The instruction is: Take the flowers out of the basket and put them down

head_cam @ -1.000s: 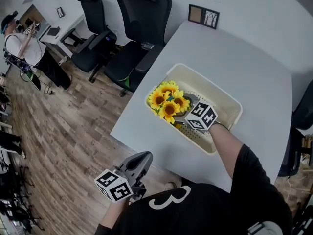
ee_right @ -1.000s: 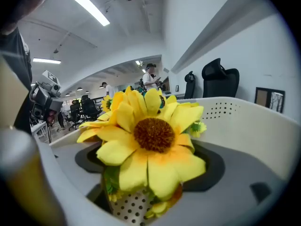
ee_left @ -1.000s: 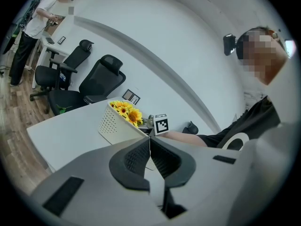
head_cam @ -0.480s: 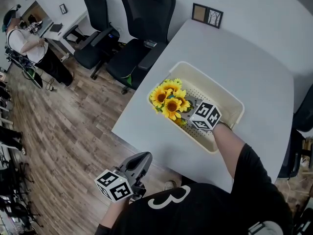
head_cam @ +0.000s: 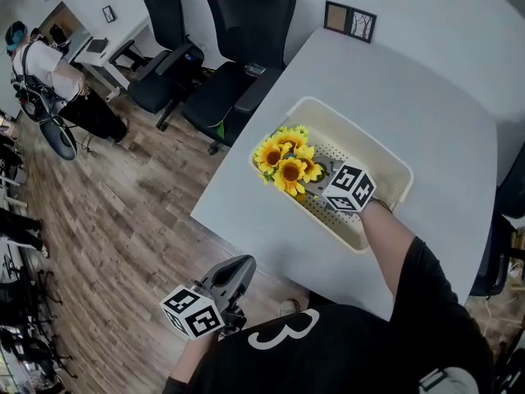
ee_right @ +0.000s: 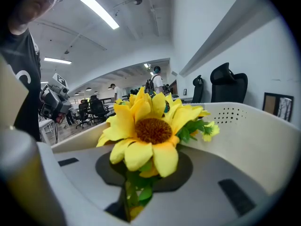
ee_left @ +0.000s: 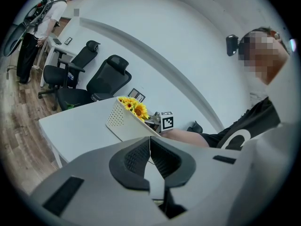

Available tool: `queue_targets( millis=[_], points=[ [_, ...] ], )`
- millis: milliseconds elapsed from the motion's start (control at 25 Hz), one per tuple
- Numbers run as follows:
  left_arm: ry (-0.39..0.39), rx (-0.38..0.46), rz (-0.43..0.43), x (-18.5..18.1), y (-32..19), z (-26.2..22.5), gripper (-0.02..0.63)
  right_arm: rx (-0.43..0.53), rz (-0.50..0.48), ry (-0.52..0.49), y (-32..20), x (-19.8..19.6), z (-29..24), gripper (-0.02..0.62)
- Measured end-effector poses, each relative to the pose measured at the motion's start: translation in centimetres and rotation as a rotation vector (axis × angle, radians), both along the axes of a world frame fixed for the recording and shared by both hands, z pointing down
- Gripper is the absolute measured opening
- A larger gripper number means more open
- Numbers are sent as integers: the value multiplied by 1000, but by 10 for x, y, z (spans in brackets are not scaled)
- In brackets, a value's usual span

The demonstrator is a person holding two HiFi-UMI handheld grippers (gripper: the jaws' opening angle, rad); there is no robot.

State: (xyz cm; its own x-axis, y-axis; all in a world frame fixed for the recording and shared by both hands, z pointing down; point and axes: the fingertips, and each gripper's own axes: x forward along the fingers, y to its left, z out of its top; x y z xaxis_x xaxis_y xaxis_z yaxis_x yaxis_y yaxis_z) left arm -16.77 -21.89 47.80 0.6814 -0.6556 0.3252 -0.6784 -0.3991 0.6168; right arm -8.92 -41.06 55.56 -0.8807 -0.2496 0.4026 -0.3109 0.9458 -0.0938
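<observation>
While the right gripper (head_cam: 321,180) reaches into the basket (head_cam: 385,156) on the tabletop (head_cam: 410,89), its fingers (ee_right: 221,187) have just been closing and grip the flowers (head_cam: 287,161) at its 10 o'clock end; at 7 o'clock, the left gripper (head_cam: 239,266) hangs closed, empty.

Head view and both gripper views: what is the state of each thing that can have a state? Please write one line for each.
basket, standing on the table
flowers, inside the basket, heads above its rim
right gripper, jaws have just been closing, shut on the flowers' stems
left gripper, shut, empty, beside the table
</observation>
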Motion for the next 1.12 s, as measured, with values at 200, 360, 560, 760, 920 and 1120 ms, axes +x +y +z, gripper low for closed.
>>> queue_targets(
  millis=[200,360,560,760,920,1120],
  points=[
    [-9,6,-2,-3,7,-1,14,12,-4,27,4,-1,2,81],
    [-16,23,-3,-6,10,-5,14,17,4,45,3,-1,1,80],
    [-29,35,0,-10,19,-6,14,33,46,66,3,6,-3,78],
    [-19,51,-6,-15,27,-13,14,72,82,56,10,9,-19,75],
    [-17,85,-14,-24,28,-25,14,125,90,66,16,9,-38,75],
    [-7,122,-2,-26,39,-31,14,204,104,76,27,11,-63,75]
  ],
)
